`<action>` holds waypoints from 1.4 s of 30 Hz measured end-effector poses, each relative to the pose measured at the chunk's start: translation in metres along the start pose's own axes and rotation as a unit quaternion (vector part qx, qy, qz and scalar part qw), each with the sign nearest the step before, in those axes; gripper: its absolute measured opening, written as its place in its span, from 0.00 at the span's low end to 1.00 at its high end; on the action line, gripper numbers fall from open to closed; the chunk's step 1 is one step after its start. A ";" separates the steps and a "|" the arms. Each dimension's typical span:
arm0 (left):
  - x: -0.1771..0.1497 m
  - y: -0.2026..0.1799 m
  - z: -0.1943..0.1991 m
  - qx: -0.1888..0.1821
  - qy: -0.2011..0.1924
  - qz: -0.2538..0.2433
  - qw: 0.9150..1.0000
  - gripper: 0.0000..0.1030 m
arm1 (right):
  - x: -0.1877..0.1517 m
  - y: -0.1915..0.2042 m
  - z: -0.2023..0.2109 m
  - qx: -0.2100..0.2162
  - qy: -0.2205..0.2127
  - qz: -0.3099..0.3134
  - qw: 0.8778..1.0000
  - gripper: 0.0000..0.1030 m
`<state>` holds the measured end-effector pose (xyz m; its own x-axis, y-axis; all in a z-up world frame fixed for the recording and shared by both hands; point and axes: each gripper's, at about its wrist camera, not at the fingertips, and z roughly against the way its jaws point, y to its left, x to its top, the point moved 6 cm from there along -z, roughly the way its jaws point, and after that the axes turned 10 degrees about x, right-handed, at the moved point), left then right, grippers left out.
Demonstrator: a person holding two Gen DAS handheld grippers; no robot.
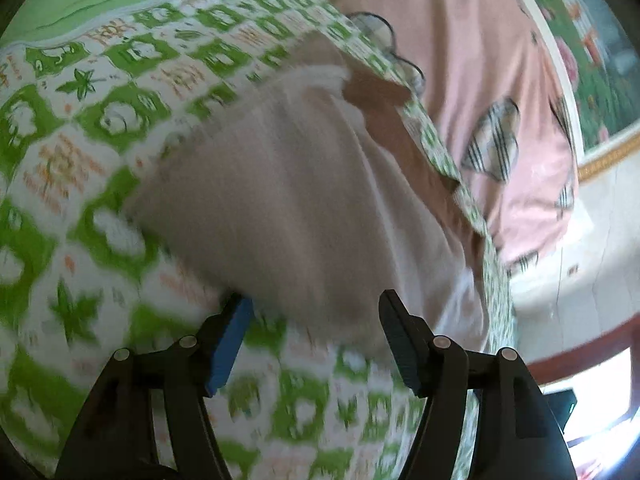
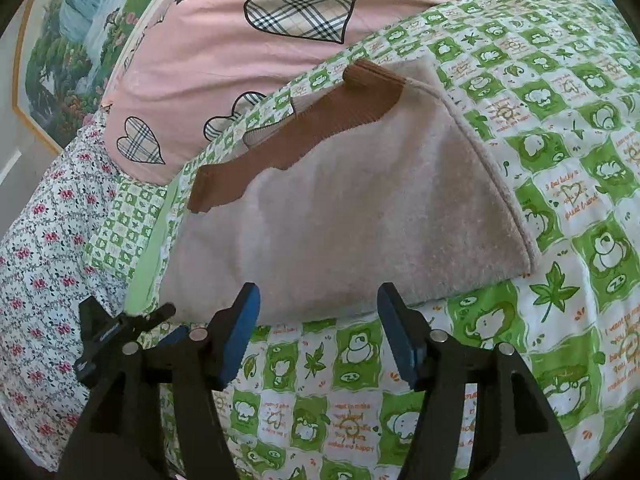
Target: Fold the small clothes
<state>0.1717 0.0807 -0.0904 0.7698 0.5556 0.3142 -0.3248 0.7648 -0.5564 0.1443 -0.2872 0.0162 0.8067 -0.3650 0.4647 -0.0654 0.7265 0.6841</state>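
Right wrist view: beige fleece garment [image 2: 340, 216] lies folded on the green-and-white checked quilt [image 2: 540, 320], a flat wedge with a rounded folded edge on its right side and brown ribbed trim [image 2: 304, 128] along its far edge. Beyond the garment, a pink cover with plaid hearts [image 2: 240, 40]; left of the garment, a floral sheet [image 2: 40, 240]; a framed landscape picture [image 2: 72, 52] hangs on the wall past that

Right gripper [image 2: 318, 334] sits just short of the garment's near edge, jaws standing apart, nothing between the blue pads [image 2: 240, 336]. Cloth not pinched; near hem rests on the quilt just ahead of the fingertips. Part of the left gripper's frame shows low, left of the garment

Left wrist view: heavily motion-blurred. Left gripper [image 1: 316, 340] at the garment [image 1: 300, 200], near its corner, jaws wide. Fleece edge appears between or just above the fingertips, but no pad visibly presses it; exact contact cannot be told through the blur

Judgement: both grippers empty beside a garment lying flat and squared suggests a fold has just been laid and let go, so the cloth settles under its own weight. The folded edge looks plump, fleece being thick; it may spring open unless pressed. Next likely either a further fold across the wedge or smoothing
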 end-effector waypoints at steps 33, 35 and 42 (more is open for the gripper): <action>-0.042 -0.184 -0.015 -0.062 -0.032 -0.227 0.971 0.10 | 0.082 0.003 -0.038 0.184 0.071 -0.055 0.979 0.71; -0.047 -0.185 -0.021 -0.062 -0.022 -0.230 0.971 0.10 | 0.087 0.014 -0.054 0.221 0.090 -0.059 0.969 0.77; -0.049 -0.184 -0.019 -0.069 -0.016 -0.232 0.970 0.10 | 0.103 0.035 -0.139 0.261 0.152 -0.087 0.949 0.79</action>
<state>0.2040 -0.0933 -0.0184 0.7973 0.1731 0.5782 0.1316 0.8851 -0.4464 0.3074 -0.2183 0.0099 0.9591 -0.2106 0.1892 -0.1335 0.2531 0.9582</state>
